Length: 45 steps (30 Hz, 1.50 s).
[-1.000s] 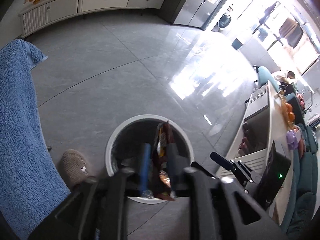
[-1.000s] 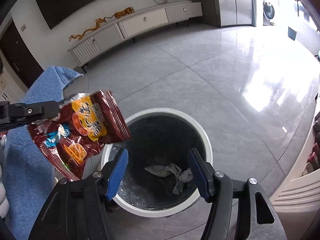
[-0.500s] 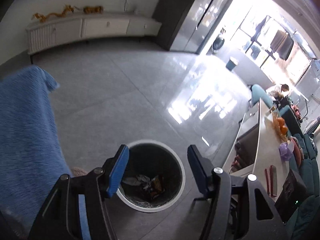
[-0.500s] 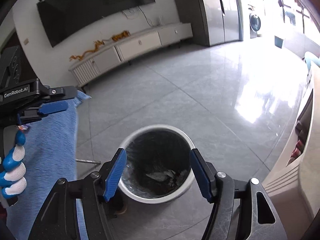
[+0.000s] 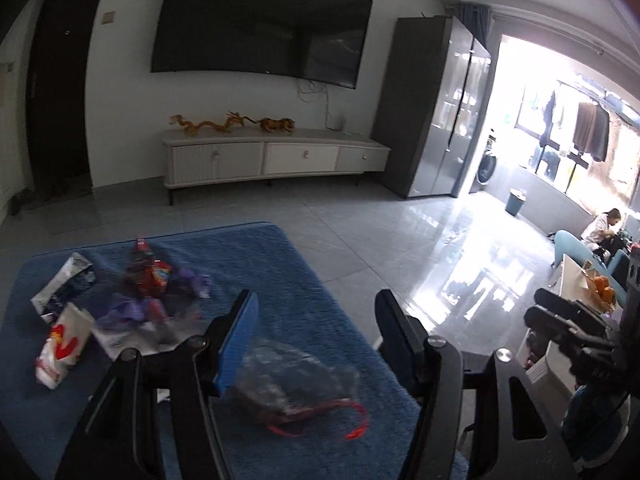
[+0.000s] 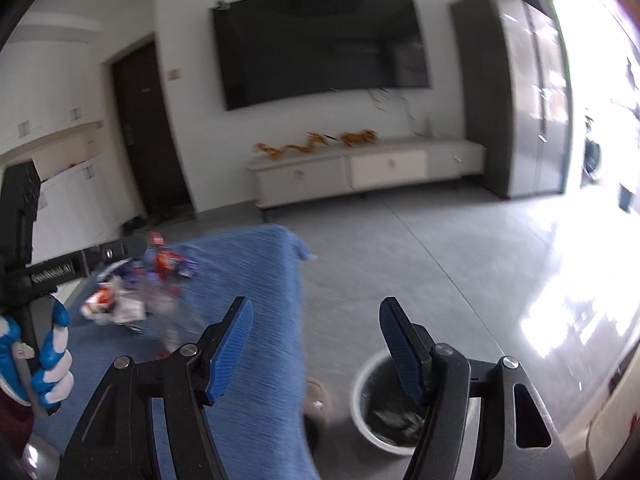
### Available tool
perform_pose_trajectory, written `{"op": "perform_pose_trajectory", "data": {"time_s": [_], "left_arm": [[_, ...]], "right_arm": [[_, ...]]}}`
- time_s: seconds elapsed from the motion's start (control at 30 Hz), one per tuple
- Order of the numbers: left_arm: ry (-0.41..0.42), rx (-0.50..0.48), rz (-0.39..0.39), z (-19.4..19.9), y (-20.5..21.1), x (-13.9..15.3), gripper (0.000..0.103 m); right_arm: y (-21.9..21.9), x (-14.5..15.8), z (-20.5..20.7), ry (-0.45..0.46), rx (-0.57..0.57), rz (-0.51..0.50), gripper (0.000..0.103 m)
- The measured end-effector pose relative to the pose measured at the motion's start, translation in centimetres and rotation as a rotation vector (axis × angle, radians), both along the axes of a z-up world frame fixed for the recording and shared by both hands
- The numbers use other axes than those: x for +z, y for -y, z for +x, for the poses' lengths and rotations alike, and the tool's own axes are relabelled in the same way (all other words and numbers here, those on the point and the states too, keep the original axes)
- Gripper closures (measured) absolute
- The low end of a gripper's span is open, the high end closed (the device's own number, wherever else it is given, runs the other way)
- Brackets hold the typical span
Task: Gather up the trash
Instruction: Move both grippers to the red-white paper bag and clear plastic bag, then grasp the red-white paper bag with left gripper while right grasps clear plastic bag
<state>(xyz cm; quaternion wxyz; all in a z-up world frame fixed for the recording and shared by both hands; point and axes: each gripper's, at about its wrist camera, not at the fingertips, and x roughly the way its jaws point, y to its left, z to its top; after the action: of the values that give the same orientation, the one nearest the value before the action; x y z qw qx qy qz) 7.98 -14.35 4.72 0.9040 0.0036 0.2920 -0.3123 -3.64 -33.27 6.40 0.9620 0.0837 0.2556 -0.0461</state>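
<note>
Blue-towelled desk [image 5: 304,280]. Clear plastic bag [image 5: 296,384] just below spread, empty left gripper [image 5: 316,328]: light, crinkly, slippery; pinch bunched middle. Right gripper [image 6: 316,336] spread, empty.

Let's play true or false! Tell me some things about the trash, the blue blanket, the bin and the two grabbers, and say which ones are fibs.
1. The left gripper holds a wrapper. False: its jaws are open and empty.
2. Wrappers lie on the blue blanket. True.
3. The bin stands on the blanket. False: it stands on the floor beside it.
4. The right gripper is open. True.
5. The bin is empty. False: trash lies inside.
</note>
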Motion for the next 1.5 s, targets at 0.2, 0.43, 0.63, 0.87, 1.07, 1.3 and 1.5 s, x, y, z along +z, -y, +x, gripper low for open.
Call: {"op": "perform_pose_trajectory", "data": {"time_s": [0.2, 0.43, 0.63, 0.87, 1.07, 1.3, 1.5], "left_arm": [[0.011, 0.169, 0.059, 3.2, -11.9, -2.2, 0.044], [-0.088, 0.291, 0.152, 8.9, -20.5, -8.2, 0.041], [-0.190, 0.289, 0.157, 13.4, -23.2, -12.2, 0.037], [-0.284, 0.181, 0.166, 16.2, -21.4, -14.8, 0.035], [-0.271, 0.191, 0.214, 15.2, -20.7, -16.0, 0.064], [-0.278, 0.223, 0.197, 12.9, -21.5, -15.8, 0.067], [-0.260, 0.290, 0.151, 9.6, -23.6, -13.7, 0.067]], "right_arm": [[-6.7, 1.3, 3.0, -0.010, 0.144, -0.049, 0.035], [-11.5, -1.6, 8.0, -0.105, 0.256, -0.015, 0.035], [-14.5, -6.7, 12.6, -0.248, 0.330, 0.015, 0.035], [-16.5, -11.5, 15.3, -0.370, 0.377, -0.009, 0.035], [-16.4, -13.2, 15.9, -0.405, 0.395, -0.011, 0.035], [-16.3, -14.8, 15.6, -0.436, 0.425, -0.026, 0.076], [-15.7, -13.3, 13.6, -0.374, 0.465, 0.032, 0.082]]}}
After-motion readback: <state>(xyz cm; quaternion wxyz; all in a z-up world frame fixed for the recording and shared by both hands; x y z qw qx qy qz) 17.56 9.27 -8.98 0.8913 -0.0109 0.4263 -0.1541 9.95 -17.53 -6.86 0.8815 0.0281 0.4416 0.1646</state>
